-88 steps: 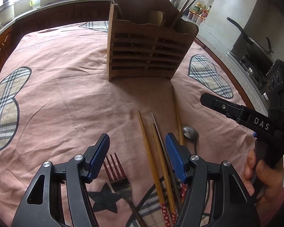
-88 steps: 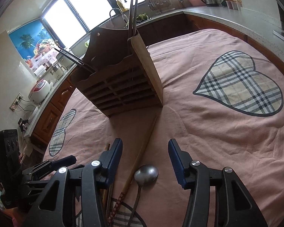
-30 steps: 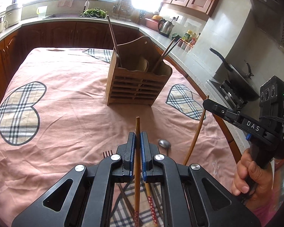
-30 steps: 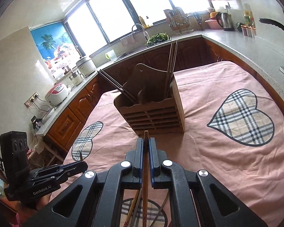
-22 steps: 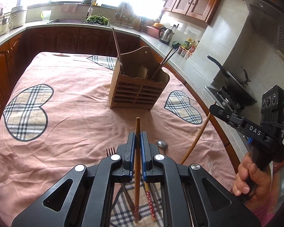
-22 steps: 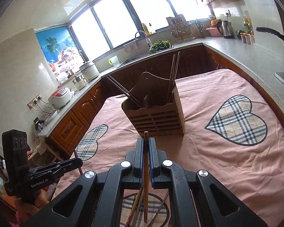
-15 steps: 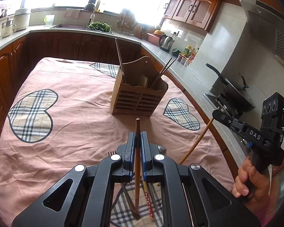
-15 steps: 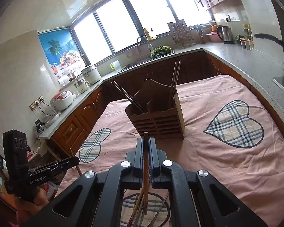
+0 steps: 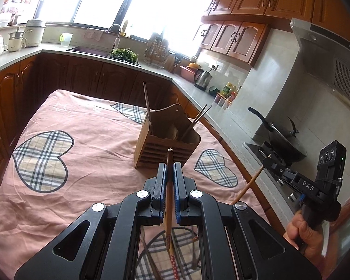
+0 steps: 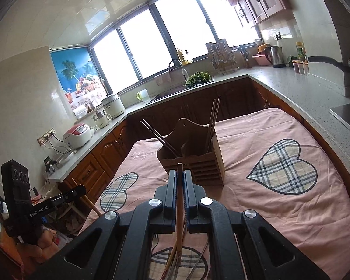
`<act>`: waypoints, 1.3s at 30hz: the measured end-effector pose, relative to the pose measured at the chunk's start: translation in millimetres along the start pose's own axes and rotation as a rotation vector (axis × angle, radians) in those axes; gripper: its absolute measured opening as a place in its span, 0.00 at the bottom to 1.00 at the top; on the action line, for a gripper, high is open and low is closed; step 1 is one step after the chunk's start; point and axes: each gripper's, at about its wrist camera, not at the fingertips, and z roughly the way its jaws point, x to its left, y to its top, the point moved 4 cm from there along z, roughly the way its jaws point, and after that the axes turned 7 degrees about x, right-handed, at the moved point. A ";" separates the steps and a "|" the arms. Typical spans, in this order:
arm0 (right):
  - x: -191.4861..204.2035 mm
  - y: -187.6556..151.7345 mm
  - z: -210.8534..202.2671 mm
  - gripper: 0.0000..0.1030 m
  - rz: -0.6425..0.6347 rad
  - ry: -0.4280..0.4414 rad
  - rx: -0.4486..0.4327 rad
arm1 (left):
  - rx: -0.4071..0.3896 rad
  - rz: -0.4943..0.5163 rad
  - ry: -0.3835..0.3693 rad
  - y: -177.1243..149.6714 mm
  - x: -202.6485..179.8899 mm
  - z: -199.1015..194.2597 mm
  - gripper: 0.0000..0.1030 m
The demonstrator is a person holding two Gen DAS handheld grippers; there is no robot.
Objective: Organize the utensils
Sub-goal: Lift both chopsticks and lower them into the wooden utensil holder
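- The left gripper (image 9: 169, 175) is pinched on one wooden chopstick (image 9: 169, 186), its blunt tip poking out past the pads toward the wooden utensil holder (image 9: 166, 148) on the pink-clothed bench (image 9: 81, 177).
- The right gripper (image 10: 180, 182) pinches a second chopstick (image 10: 180, 200) the same way, aimed at the holder from the other side.
- Both sticks hang tail-down above the leftover utensils (image 9: 172, 256) lying on the cloth below.
- Carry each stick well above the holder's rim, then tip it toward upright before lowering.
- Pick the compartment that already holds chopsticks (image 10: 212, 126); avoid knocking those leaning ones.
- Bring the grippers in one at a time, so they don't collide over the holder.
- Release only once the stick's end sits inside.
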 end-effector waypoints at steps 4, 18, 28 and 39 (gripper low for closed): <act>0.5 7.1 -2.8 0.05 0.001 0.004 -0.023 | -0.022 -0.003 -0.003 7.0 0.2 -1.5 0.05; -2.8 42.3 -4.2 0.05 0.000 0.002 -0.110 | -0.095 -0.013 -0.017 42.0 -0.8 1.5 0.05; -14.3 66.2 5.1 0.05 0.025 0.002 -0.158 | -0.139 -0.032 -0.018 72.1 4.6 9.9 0.05; -29.3 111.0 25.8 0.05 0.056 -0.009 -0.245 | -0.209 -0.064 -0.015 120.5 12.1 33.7 0.05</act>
